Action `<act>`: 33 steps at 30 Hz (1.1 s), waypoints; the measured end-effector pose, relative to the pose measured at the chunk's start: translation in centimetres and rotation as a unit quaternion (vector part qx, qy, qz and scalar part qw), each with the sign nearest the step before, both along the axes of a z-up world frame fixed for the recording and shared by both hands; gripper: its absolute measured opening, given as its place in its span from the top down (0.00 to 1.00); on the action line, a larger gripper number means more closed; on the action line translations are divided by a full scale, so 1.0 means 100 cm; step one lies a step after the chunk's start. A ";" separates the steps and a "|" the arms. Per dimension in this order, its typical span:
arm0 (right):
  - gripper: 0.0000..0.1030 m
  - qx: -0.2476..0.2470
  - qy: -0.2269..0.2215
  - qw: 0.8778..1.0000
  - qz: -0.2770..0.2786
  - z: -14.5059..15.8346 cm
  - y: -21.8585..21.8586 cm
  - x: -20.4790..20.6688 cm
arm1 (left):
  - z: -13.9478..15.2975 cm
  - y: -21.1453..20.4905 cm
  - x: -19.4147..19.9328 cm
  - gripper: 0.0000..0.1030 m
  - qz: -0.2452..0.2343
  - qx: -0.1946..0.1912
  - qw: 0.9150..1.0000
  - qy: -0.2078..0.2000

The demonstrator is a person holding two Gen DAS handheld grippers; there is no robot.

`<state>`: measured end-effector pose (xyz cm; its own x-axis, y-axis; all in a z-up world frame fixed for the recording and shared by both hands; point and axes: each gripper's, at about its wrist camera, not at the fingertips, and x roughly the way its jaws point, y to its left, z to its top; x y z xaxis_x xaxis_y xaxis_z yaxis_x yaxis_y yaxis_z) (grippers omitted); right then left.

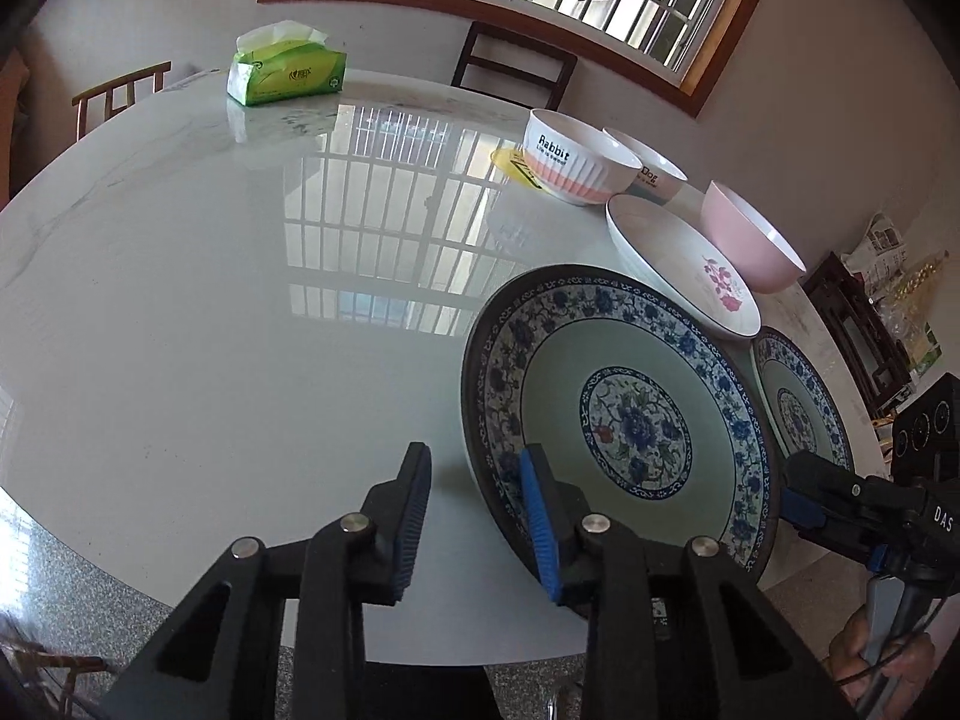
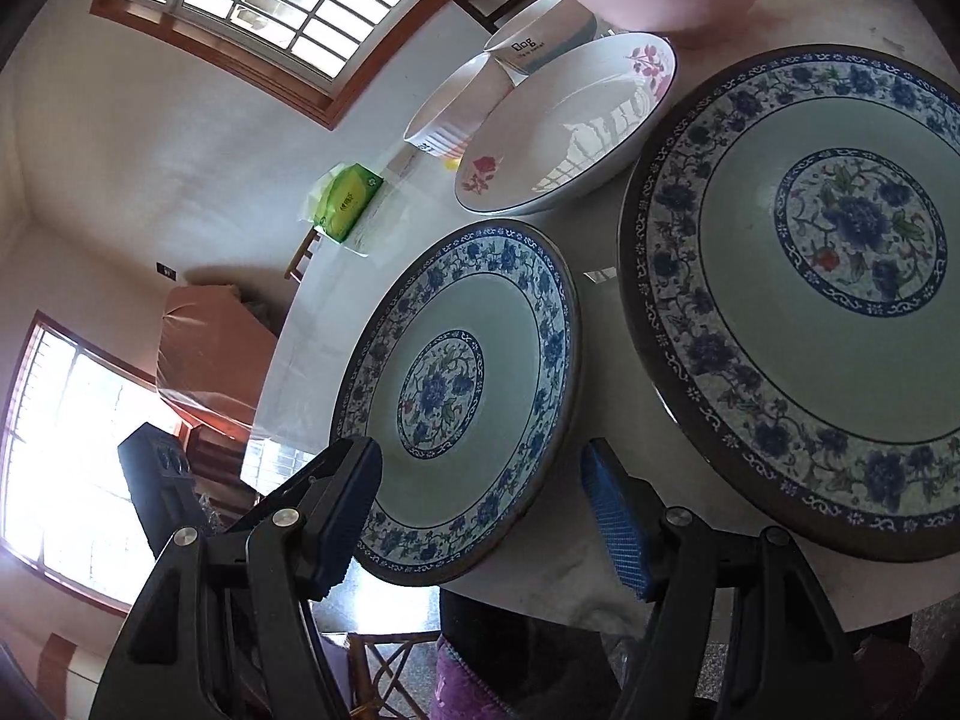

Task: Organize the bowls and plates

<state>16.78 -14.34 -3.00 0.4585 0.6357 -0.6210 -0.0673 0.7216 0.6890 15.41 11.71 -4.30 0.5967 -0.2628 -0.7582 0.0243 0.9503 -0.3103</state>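
Marble table [image 1: 210, 300], round, white, glossy, window bars mirrored in its top; carries all items below.

Tissue pack [image 1: 287, 67], green, white sheet protruding; far left of the table, well apart from the crockery.

My left gripper [image 1: 477, 516], jaws spread wide, holding nothing; its right finger [image 1: 540, 531], blue-padded, lies over the near-left rim of the first plate, the left finger over bare table; contact with the rim I cannot tell.

Blue-and-white plate [image 1: 624, 414], large, dark brownish rim, broad band of blue flowers and scrollwork, pale green well, central medallion with a blue peony and one small red bloom; near edge of the table, right of centre.

Rabbit bowl [image 1: 579, 159], white, ribbed, salmon-pink lower band, black lettering "Rabbit"; far right side of the table.

Dog bowl [image 1: 651, 171], white with grey band, lettered "Dog"; just behind the Rabbit bowl.

White plate [image 1: 678, 264], shallow, thin dark edge line, pink flower sprays; between the lettered bowls and the blue plates.

Pink bowl [image 1: 753, 237], plain, white inside; just beside the white plate.

Second blue-and-white plate [image 2: 462, 396], same pattern, at the table's near edge.

My right gripper [image 2: 483, 510], jaws wide, empty; its fingers straddle the near rim of that second plate without closing on it.
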 end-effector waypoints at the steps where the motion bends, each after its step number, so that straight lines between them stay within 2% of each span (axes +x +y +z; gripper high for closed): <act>1: 0.36 0.002 0.001 1.000 0.001 0.000 0.000 0.002 | 0.000 0.001 0.002 0.72 -0.002 -0.004 1.000 0.003; 3: 0.39 0.002 0.003 1.000 0.002 -0.001 0.000 0.005 | -0.001 0.003 0.005 0.76 -0.009 -0.018 1.000 0.009; 4: 0.43 0.001 0.003 1.000 0.004 -0.001 0.000 0.006 | -0.001 0.001 0.007 0.81 -0.014 -0.028 0.999 0.011; 7: 0.57 -0.008 0.001 1.000 0.011 -0.004 0.003 0.008 | 0.000 0.003 0.009 0.82 -0.006 -0.025 1.000 0.013; 11: 0.81 -0.013 0.009 1.000 0.011 -0.010 -0.002 0.010 | -0.001 0.010 0.006 0.84 0.009 -0.037 0.999 0.014; 13: 0.85 -0.014 0.006 1.000 0.019 -0.012 -0.002 0.009 | -0.001 0.017 0.004 0.84 0.016 -0.046 0.999 0.014; 20: 0.84 -0.025 -0.012 0.998 0.049 -0.005 0.021 0.015 | 0.015 0.038 -0.006 0.84 0.054 -0.023 0.998 -0.017; 33: 0.84 -0.058 -0.038 0.991 0.111 0.003 0.101 0.057 | 0.014 0.113 -0.007 0.84 0.130 -0.011 0.991 -0.024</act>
<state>22.48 -4.29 -2.74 0.3630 0.6530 -0.6647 -0.2812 0.7569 0.5900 14.71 23.02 -2.87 0.6813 -0.1113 -0.7235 -0.2060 0.9193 -0.3354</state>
